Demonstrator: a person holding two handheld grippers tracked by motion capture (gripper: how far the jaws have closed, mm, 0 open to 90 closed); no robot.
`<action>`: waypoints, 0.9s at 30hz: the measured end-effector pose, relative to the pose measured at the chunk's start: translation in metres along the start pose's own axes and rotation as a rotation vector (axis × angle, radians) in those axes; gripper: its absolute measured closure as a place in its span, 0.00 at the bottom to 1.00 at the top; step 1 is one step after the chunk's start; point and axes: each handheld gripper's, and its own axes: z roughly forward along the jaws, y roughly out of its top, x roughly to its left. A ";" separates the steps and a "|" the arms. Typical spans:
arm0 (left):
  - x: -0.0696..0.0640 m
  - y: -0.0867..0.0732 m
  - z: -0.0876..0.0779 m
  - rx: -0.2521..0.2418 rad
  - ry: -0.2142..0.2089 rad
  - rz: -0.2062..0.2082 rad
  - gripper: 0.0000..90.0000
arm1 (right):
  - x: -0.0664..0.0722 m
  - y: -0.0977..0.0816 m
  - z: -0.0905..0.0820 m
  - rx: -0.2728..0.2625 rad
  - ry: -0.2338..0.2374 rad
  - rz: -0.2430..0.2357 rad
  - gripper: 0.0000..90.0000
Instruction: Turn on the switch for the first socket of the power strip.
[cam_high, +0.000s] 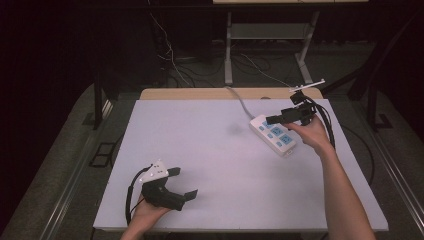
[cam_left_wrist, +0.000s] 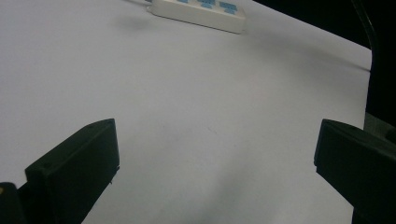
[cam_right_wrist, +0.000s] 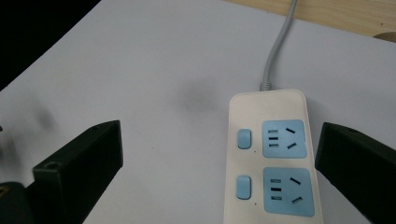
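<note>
The power strip (cam_high: 273, 134) lies at the right of the desk (cam_high: 210, 150), long axis running upper left to lower right. The right tool (cam_high: 285, 118) hovers over it, jaws wide, empty. The left tool (cam_high: 182, 183), lower left, gapes empty, well apart.

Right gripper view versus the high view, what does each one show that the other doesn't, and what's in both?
Right gripper view alone: the strip's pale blue switch buttons, each left of its socket, and the ribbed collar where the grey cord enters the casing.

High view alone: the left gripper held open over the near left of the table, both forearms, the floor cables and a desk frame beyond.

Both: the power strip, its blue sockets, its cord, the white tabletop, and the right gripper open over the strip.
</note>
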 end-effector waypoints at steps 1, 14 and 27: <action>0.000 0.000 0.000 0.001 0.000 -0.001 0.00 | 0.000 0.000 0.000 0.000 0.000 0.000 0.01; 0.001 0.000 0.001 0.009 -0.003 -0.001 0.00 | -0.004 0.001 0.025 0.013 -0.022 -0.021 0.34; 0.002 -0.001 0.001 0.012 -0.002 0.000 0.00 | -0.012 -0.001 0.036 0.006 -0.021 -0.028 0.70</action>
